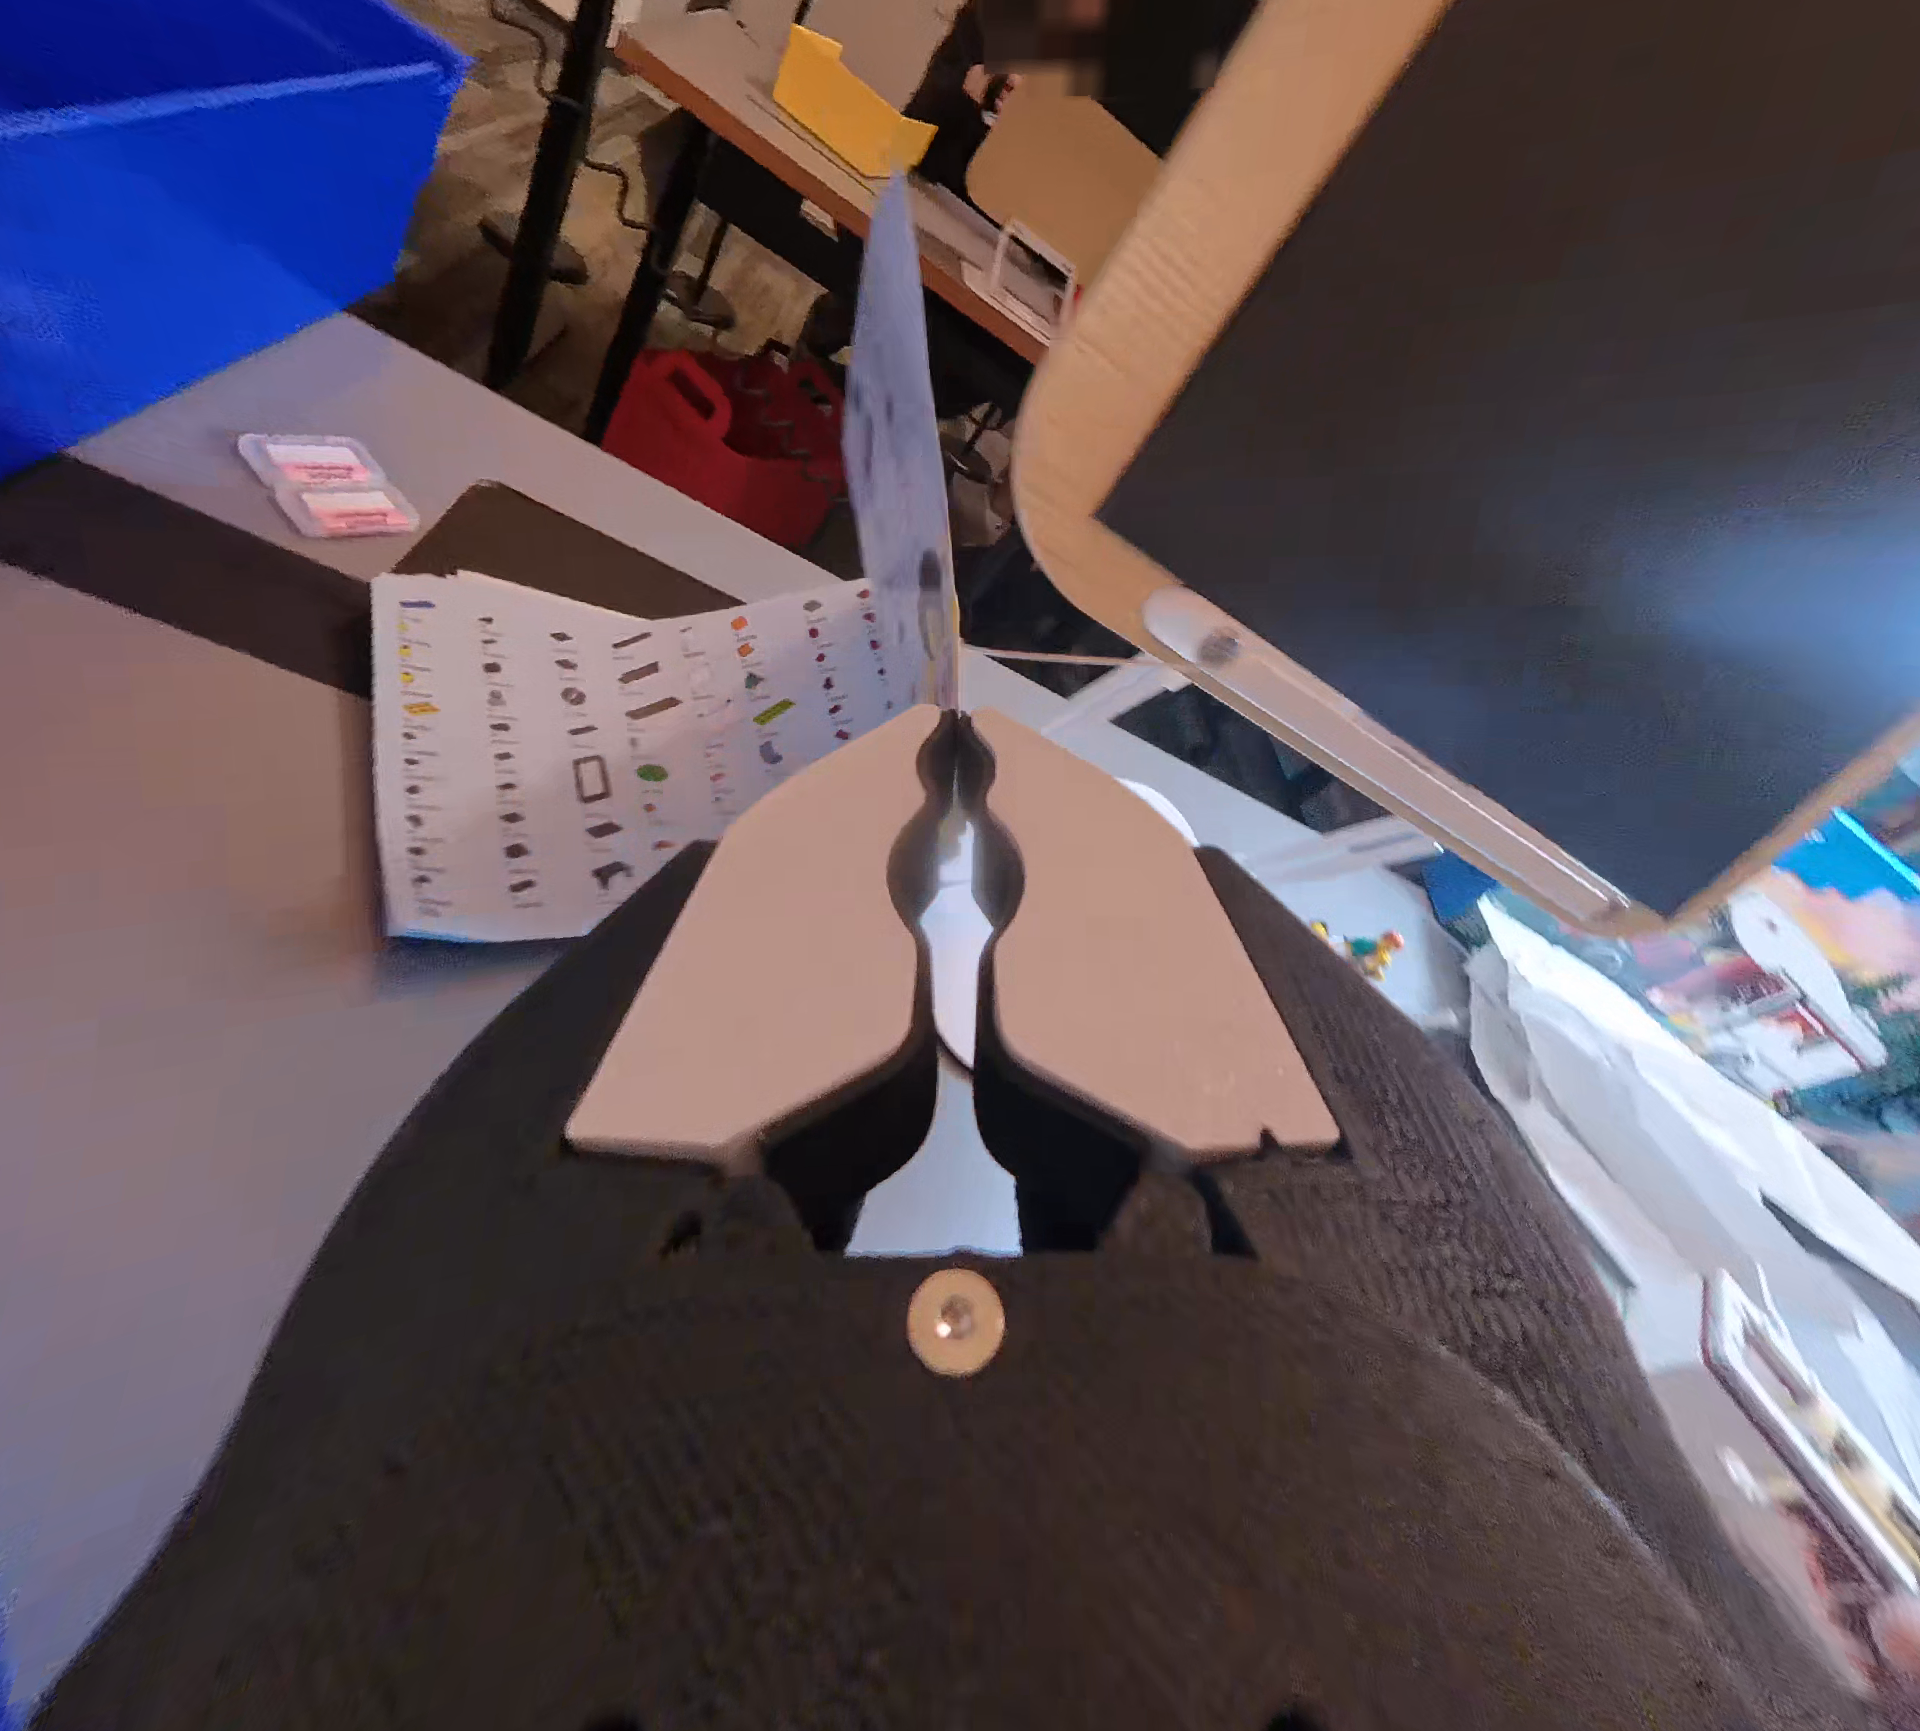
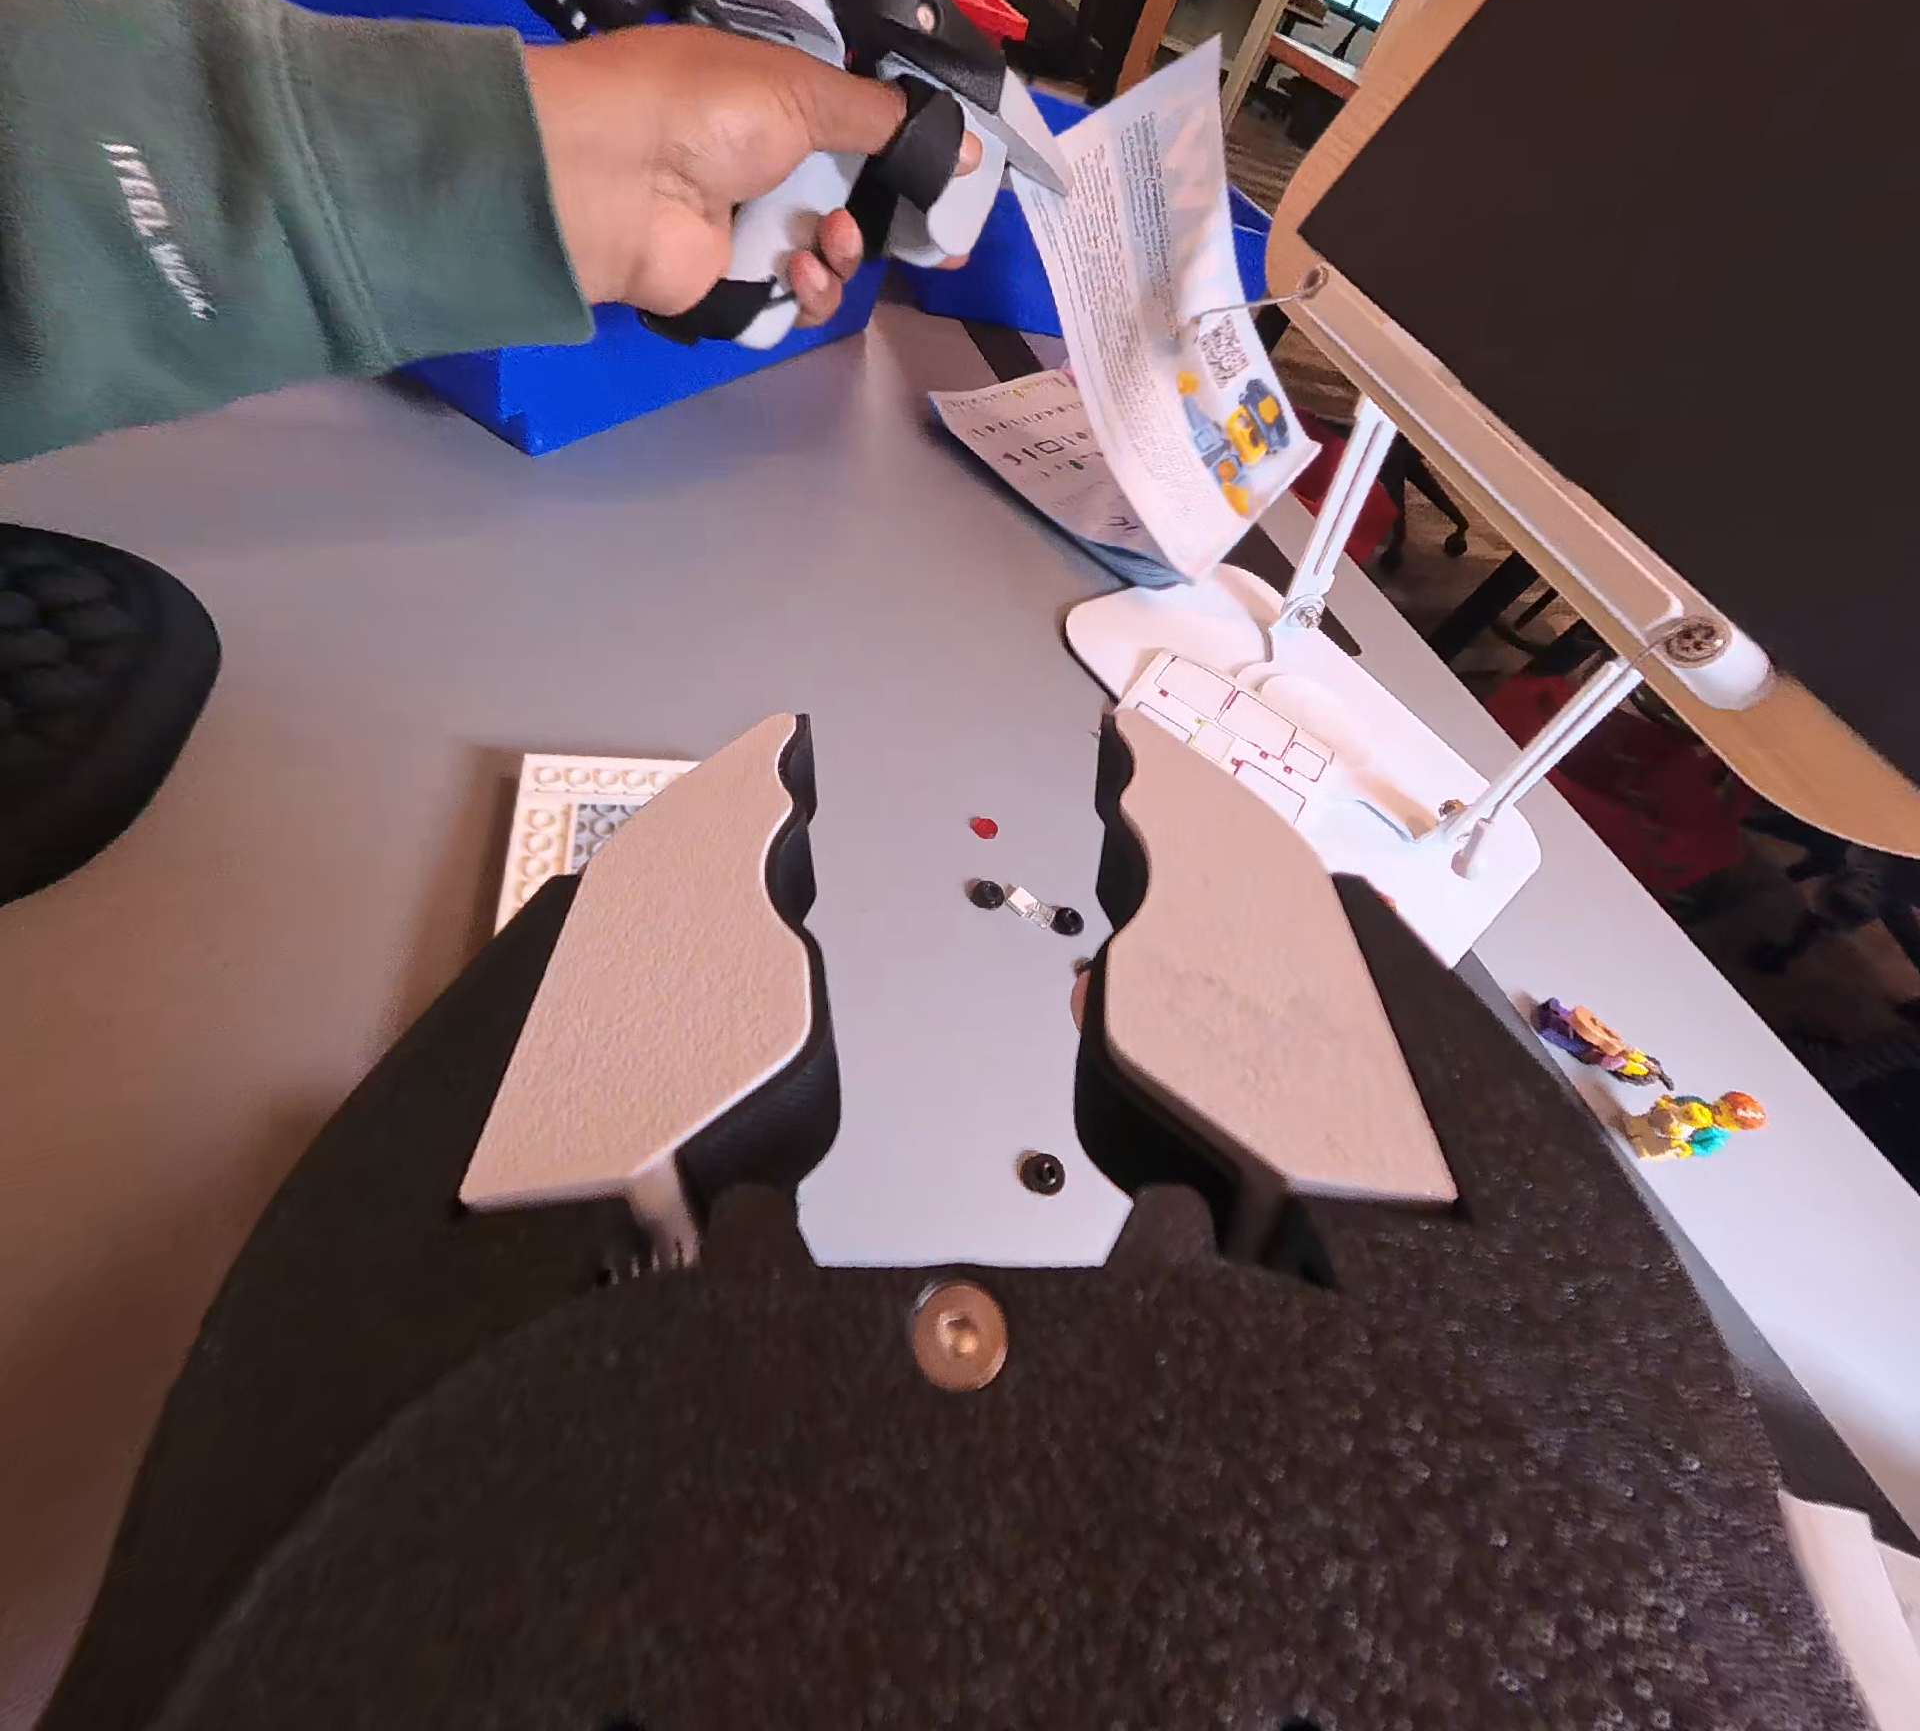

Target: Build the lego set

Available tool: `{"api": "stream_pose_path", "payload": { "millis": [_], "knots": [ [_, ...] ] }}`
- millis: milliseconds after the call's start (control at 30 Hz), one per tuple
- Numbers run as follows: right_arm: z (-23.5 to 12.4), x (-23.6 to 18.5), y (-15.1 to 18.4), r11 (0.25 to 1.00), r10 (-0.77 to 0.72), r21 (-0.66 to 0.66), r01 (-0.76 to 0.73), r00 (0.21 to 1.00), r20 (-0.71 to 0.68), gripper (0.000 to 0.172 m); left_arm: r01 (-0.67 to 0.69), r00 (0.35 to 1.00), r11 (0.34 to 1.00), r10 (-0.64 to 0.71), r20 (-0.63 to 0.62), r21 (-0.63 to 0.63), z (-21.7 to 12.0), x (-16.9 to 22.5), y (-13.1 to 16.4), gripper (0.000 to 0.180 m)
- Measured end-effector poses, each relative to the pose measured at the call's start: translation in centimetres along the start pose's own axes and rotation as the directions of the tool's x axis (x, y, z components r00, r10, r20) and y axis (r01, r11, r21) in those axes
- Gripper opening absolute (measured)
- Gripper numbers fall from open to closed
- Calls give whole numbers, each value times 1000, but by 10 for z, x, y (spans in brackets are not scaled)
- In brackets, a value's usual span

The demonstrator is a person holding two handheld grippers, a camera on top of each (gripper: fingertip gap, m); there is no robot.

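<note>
My left gripper [image 1: 951, 720] is shut on a page [image 1: 902, 434] of a printed booklet, and the page stands edge-on from its fingertips. The rest of the booklet [image 1: 561, 746] lies open on the grey table, showing rows of small parts. In the right wrist view a hand holds the left gripper [image 2: 1023, 159], which pinches the top corner of the lifted page [image 2: 1164, 310]. My right gripper [image 2: 951, 736] is open and empty, low over the table. Beneath its jaws lie a red stud [image 2: 985, 827], black round pieces [image 2: 987, 894] and a clear piece [image 2: 1023, 904].
A white book stand [image 2: 1371, 798] with a dark, wood-edged board [image 2: 1662, 175] stands to the right. A white baseplate [image 2: 561, 808] lies left of my right gripper. Two minifigures [image 2: 1694, 1125] lie near the table edge. A blue bin [image 2: 623, 372] sits behind, with two small cases [image 1: 327, 486] nearby. Across from one pair of fingers to the other is roughly 30 cm. My right gripper is the nearer one to the clear piece [image 2: 1023, 904]: about 15 cm, against 30 cm.
</note>
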State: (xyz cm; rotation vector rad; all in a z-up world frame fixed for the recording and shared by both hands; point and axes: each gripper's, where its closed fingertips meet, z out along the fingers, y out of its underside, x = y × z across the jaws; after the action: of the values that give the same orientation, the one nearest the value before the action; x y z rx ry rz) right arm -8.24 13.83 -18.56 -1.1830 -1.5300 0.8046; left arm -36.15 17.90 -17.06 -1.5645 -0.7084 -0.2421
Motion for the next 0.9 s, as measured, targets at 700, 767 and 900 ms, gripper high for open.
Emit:
{"api": "stream_pose_path", "payload": {
  "millis": [700,767,900],
  "knots": [
    [-21,-25,10,997,-19,-80,18,1000,-12,52,-603,685,790,439,-582,-113,-100,198,112,0],
    [-28,-23,18,995,0,-98,-2,1000,-24,52,-646,606,760,448,-657,-77,-103,223,140,0],
    [-44,-18,37,989,70,-129,-77,996,-64,53,-664,508,746,406,-760,-45,-117,240,139,34]
  ]
}}
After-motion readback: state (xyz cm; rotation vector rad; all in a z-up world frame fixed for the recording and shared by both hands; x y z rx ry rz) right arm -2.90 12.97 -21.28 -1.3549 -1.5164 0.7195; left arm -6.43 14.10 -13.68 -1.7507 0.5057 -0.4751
